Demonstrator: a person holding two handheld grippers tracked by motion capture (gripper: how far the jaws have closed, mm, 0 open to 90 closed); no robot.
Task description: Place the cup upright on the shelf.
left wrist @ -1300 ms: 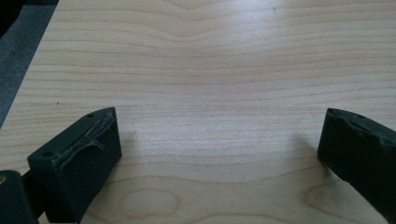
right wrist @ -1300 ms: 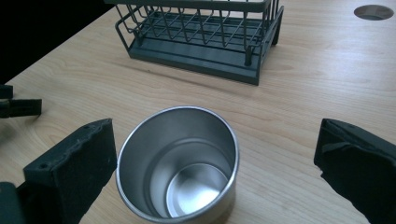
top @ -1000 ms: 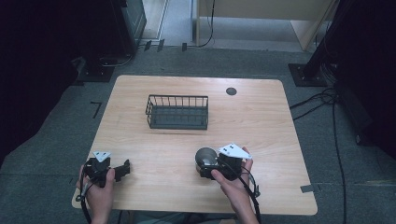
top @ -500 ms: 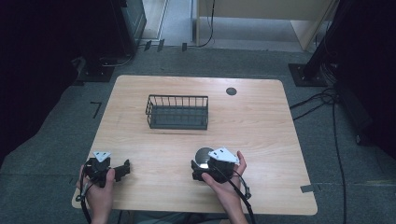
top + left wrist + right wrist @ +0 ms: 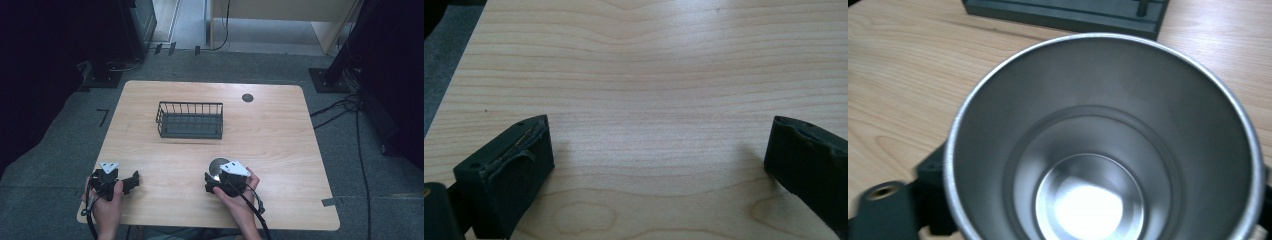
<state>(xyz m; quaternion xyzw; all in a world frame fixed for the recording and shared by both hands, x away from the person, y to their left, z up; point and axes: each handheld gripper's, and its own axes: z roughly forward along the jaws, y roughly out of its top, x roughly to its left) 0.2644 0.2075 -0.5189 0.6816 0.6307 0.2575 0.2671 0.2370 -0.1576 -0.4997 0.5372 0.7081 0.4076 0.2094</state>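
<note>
The right gripper (image 5: 216,180), pinching the steel cup (image 5: 218,167), has pulled back toward the person, well away from the wire basket (image 5: 190,120) and nearer the table (image 5: 280,150) edge. I'd guess the cup is being carried off, not delivered. Left of it, the left gripper (image 5: 131,181) stays put, jaws spread over bare wood.

You are sitting at a test bench in what looks like a lab or recording room, not a home. The light wooden table (image 5: 280,130) stands alone on grey carpet (image 5: 350,215), with a cable grommet (image 5: 247,97) near its far edge. Black cables (image 5: 345,107) trail over the floor past its right edge, a black stand base (image 5: 327,80) sits beyond its far right corner, and dark equipment (image 5: 137,22) beyond the far left corner.
</note>
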